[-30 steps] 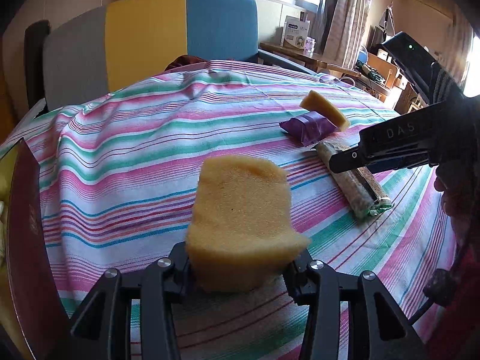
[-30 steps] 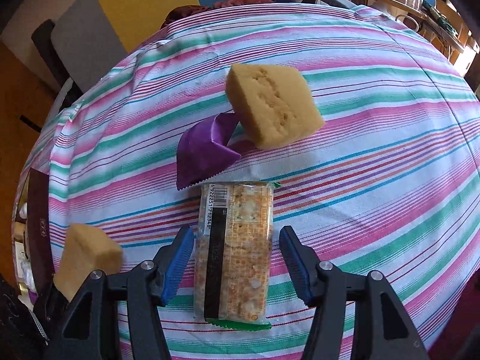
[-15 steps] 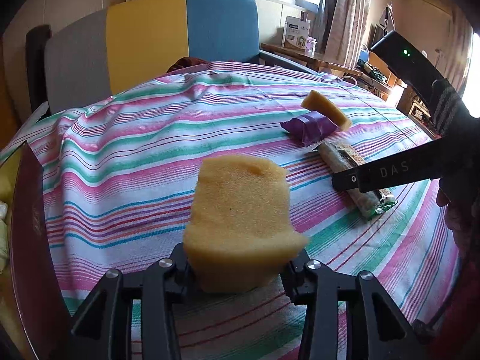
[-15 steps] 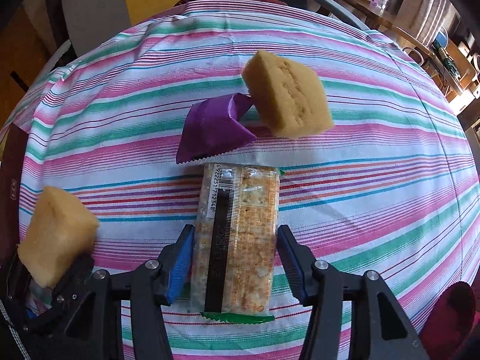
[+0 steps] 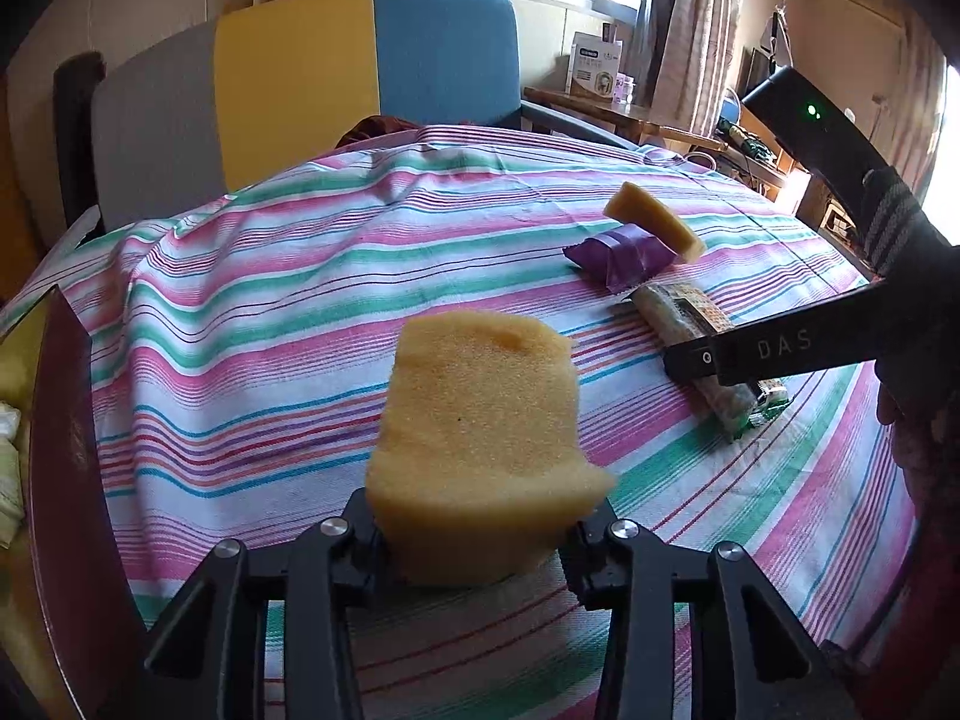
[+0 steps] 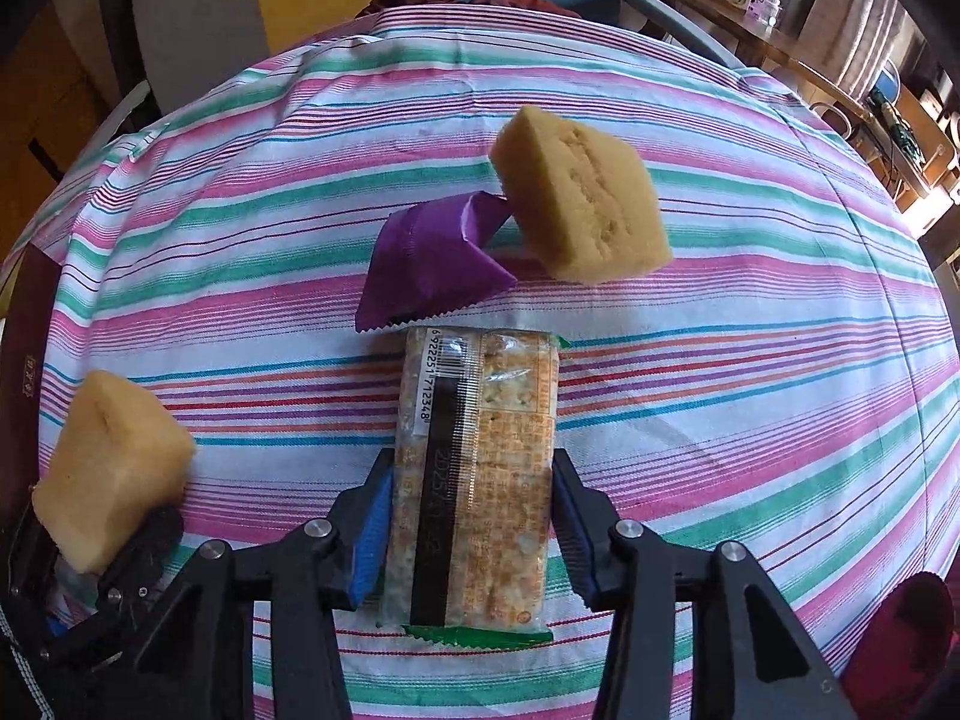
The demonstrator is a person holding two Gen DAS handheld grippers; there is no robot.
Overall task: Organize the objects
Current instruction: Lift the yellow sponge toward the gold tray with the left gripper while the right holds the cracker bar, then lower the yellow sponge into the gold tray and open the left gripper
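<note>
My left gripper (image 5: 474,534) is shut on a yellow sponge (image 5: 480,420) and holds it just above the striped tablecloth (image 5: 252,312); the same sponge (image 6: 108,468) shows at the left edge of the right wrist view. My right gripper (image 6: 474,516) points steeply down over a cracker packet (image 6: 480,420) lying on the cloth. Its jaws are closing, and the blue pads (image 6: 375,516) touch the packet's long sides. Beyond the packet lie a purple wrapper (image 6: 432,264) and a second yellow sponge (image 6: 579,210) that leans on it.
A dark red box edge (image 5: 66,450) stands at the table's left. A chair with a grey, yellow and blue back (image 5: 300,90) is behind the table. A side table with a white carton (image 5: 591,69) stands at the far right. A gloved hand (image 5: 918,408) grips the right gripper.
The right gripper's jaws have narrowed from wide of the cracker packet to touching its sides, and the view has rolled a little. The left gripper and its sponge have stayed put.
</note>
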